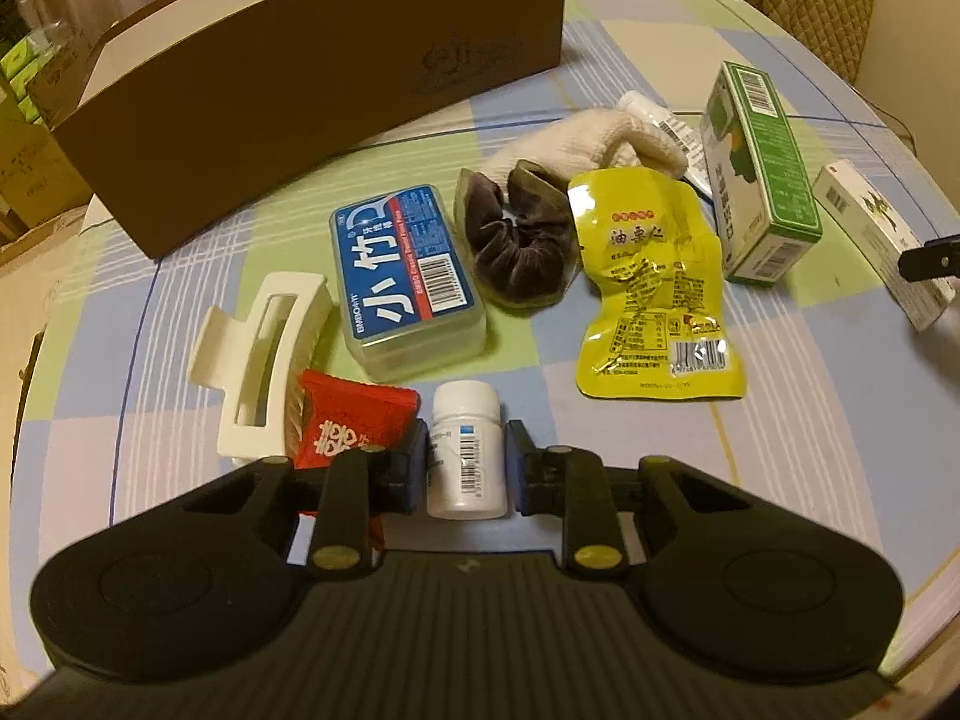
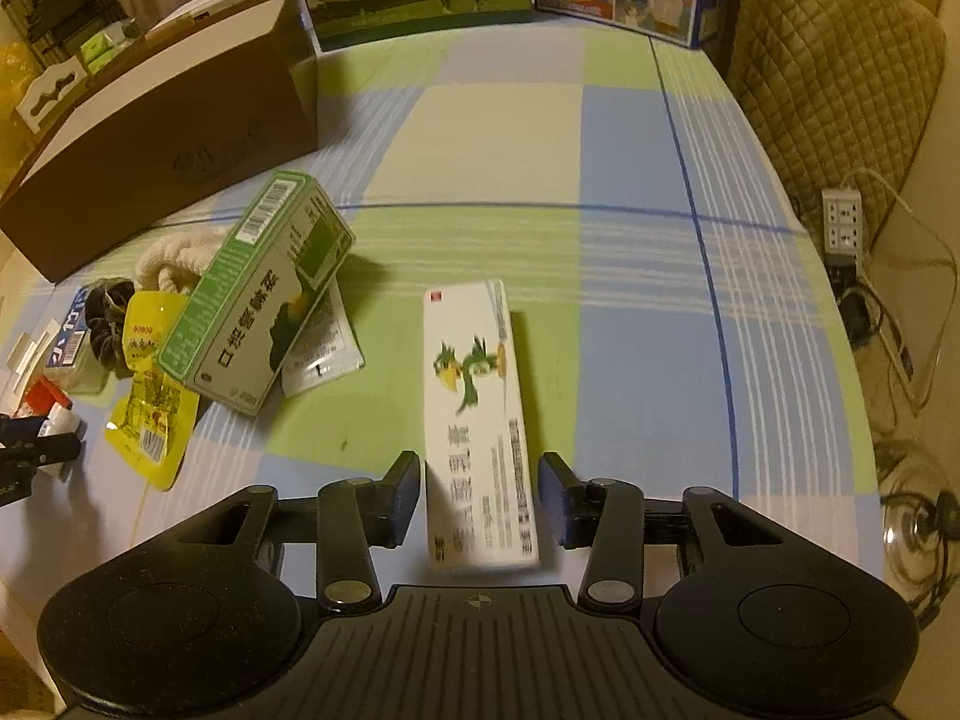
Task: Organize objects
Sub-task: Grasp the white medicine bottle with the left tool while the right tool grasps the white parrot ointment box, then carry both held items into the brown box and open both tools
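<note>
One blue case (image 1: pixel 408 276) reading "小竹"; "EMBO"

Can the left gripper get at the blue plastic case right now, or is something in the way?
Probably not right away. The left gripper is shut on the white pill bottle, so its fingers are taken. The path itself looks free: the blue plastic case lies just beyond the bottle with nothing on top.

We are counting two medicine cartons, the green carton (image 1: pixel 762 180) and the white carton (image 2: pixel 477 420), one pill bottle (image 1: pixel 465 450), one floss case (image 1: pixel 405 276), one hair claw (image 1: pixel 258 360), one scrunchie (image 1: pixel 519 240), one yellow pouch (image 1: pixel 651 294), one red packet (image 1: pixel 348 420), one brown box (image 1: pixel 312 78)
</note>
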`<state>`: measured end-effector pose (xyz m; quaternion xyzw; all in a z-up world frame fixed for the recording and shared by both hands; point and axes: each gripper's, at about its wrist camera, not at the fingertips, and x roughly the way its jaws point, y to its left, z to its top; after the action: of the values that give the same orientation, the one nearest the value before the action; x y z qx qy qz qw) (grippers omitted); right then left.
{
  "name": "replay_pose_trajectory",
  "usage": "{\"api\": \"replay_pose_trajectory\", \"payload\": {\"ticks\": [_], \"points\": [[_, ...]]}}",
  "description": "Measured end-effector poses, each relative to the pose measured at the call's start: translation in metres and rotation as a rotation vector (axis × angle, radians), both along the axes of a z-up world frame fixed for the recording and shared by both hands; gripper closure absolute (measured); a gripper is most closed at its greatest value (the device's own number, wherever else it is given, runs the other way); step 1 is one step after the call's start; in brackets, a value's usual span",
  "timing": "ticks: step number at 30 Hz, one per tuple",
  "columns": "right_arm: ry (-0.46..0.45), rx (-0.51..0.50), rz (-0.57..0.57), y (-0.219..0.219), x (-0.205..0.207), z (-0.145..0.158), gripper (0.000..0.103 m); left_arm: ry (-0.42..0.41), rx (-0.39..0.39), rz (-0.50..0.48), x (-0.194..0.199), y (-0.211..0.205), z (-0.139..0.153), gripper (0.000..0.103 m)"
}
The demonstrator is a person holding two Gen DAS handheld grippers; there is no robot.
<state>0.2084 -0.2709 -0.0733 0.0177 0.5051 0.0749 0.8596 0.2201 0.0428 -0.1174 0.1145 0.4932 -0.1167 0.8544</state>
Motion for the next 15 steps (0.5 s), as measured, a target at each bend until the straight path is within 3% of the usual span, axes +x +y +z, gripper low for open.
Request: {"api": "replay_pose_trajectory", "payload": {"ticks": [13,15], "points": [[0.021,-0.056,0.064,0.014,0.025,-0.014,0.059,-0.030,-0.060,0.040,0.000,0.006,0.022,0.080],[0.025,-0.062,0.077,0.015,0.026,-0.016,0.062,-0.040,-0.072,0.049,0.001,0.009,0.028,0.080]]}}
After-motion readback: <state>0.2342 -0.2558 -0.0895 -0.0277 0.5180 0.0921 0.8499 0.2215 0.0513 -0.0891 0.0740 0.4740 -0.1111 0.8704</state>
